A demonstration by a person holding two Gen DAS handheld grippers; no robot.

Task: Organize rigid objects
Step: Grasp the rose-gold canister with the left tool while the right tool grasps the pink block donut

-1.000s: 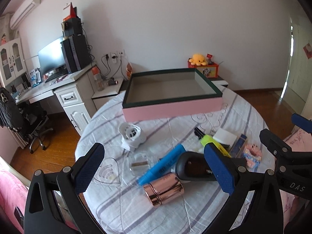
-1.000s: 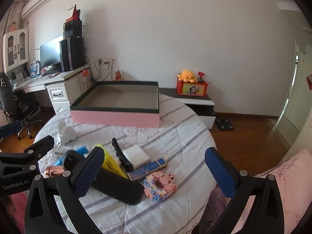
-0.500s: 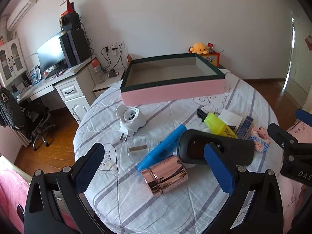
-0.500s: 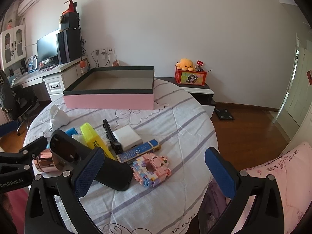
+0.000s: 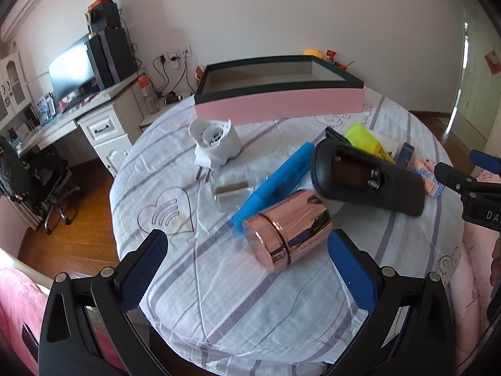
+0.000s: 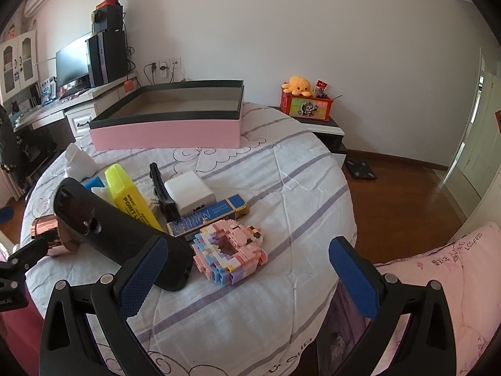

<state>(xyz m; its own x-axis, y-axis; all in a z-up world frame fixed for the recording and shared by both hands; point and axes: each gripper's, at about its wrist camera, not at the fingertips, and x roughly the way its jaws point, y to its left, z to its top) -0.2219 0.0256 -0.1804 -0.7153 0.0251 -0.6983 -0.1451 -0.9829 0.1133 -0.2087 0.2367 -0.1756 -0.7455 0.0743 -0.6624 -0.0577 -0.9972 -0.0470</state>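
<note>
A pink box (image 5: 278,106) (image 6: 166,133) with a dark rim stands empty at the far side of the round table. In front of it lie a rose-gold canister (image 5: 286,230) (image 6: 51,233), a blue marker (image 5: 274,185), a long black device (image 5: 366,178) (image 6: 122,222), a yellow highlighter (image 6: 131,197), a white plug (image 5: 216,145), a white charger block (image 6: 189,191), a blue flat box (image 6: 209,216) and a pink brick model (image 6: 228,253). My left gripper (image 5: 247,269) is open just short of the canister. My right gripper (image 6: 247,269) is open near the brick model.
The table wears a white striped cloth (image 5: 250,297) whose edge falls close to both grippers. A desk with a monitor (image 5: 72,69) stands at the left, a low stand with a red toy box (image 6: 307,103) behind. Pink bedding (image 6: 438,282) lies at the right.
Both grippers have come forward and lower toward the table, so the objects look larger. The canister now lies just ahead of the left fingers. Nothing was taken hold of.
</note>
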